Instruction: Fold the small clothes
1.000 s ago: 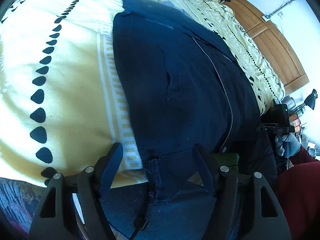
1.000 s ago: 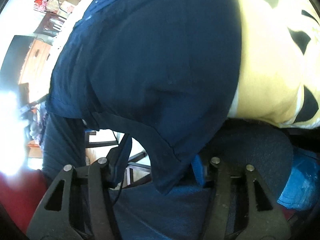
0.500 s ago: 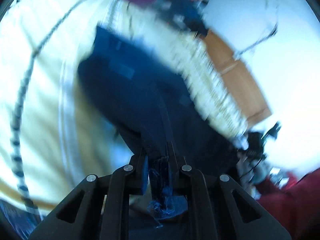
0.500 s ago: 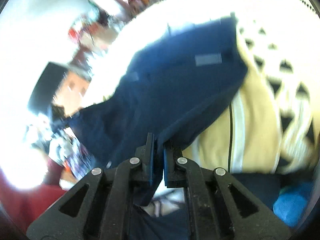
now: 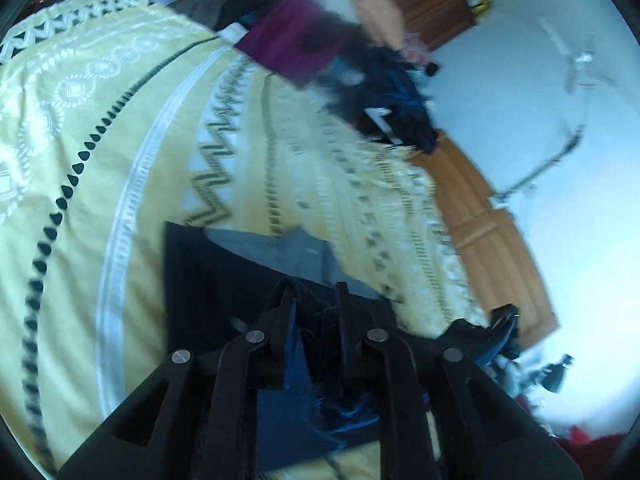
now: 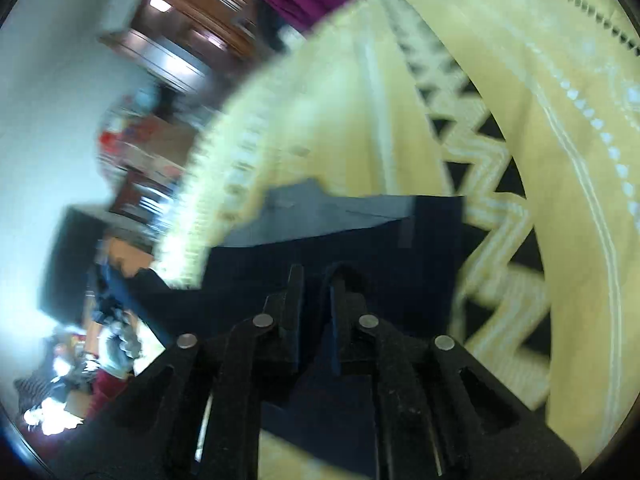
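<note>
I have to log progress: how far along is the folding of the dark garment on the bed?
Done: the navy garment is doubled over on the yellow bedspread, its paler inside showing at the far edge. In hand: the left gripper and right gripper each pinch a corner of the folded-over edge. Left: letting go, and probably further folds.

One dark navy fabric garment (image 5: 208,276), folded over. Two black two-finger grippers: left gripper (image 5: 316,292), right gripper (image 6: 316,276), one per view. One yellow patterned bedspread (image 5: 100,128). One magenta cloth item (image 5: 288,40) at the far edge. Dark clothes pile (image 5: 392,92): count unclear, blurred.
</note>
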The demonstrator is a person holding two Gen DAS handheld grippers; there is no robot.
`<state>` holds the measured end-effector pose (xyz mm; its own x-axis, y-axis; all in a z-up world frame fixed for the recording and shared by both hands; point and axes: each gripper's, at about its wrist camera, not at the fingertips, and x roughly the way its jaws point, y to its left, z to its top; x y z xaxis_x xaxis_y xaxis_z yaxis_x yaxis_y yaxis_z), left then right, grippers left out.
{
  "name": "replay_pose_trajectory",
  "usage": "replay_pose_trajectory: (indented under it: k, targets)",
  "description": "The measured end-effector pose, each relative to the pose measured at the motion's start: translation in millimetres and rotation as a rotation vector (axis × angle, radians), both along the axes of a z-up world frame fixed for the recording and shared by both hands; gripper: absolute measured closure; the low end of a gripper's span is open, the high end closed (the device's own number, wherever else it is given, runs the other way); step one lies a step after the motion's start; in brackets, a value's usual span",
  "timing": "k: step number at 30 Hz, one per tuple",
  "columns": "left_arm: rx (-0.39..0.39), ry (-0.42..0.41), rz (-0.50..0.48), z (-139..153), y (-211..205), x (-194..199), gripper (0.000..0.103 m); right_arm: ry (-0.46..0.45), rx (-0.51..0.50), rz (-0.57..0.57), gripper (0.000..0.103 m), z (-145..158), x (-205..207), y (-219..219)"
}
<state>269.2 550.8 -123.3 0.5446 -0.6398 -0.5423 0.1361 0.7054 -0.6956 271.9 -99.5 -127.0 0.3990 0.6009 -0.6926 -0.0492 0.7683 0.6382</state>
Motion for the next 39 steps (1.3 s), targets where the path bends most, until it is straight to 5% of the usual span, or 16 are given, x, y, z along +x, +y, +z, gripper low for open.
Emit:
replay_pose_trajectory:
  k: [3, 5, 16, 28, 34, 39]
  targets:
    - [0.095, 0.220, 0.038, -81.4, -2.8, 59.0, 0.072, 0.126, -0.108, -0.034, 0.081, -54.8, 23.4, 2.6]
    - [0.122, 0.300, 0.056, -115.2, -0.2, 70.8, 0.074, 0.111, -0.134, -0.024, 0.075, -65.8, 17.4, 9.0]
    - [0.267, -0.030, 0.108, -37.0, 3.7, 22.5, 0.045, 0.005, -0.192, -0.053, 0.045, -63.2, 1.6, 5.7]
    - [0.284, 0.061, 0.000, -69.7, -6.6, -23.9, 0.045, -0.141, -0.142, -0.175, 0.032, -45.9, -11.9, -15.8]
    - [0.281, 0.074, 0.014, -75.2, -6.8, -51.2, 0.045, -0.098, -0.215, -0.105, 0.031, -64.6, 14.4, 10.5]
    - [0.245, 0.077, 0.055, -71.8, 1.2, -69.6, 0.045, -0.091, -0.338, -0.031, 0.045, -78.6, 34.0, 33.3]
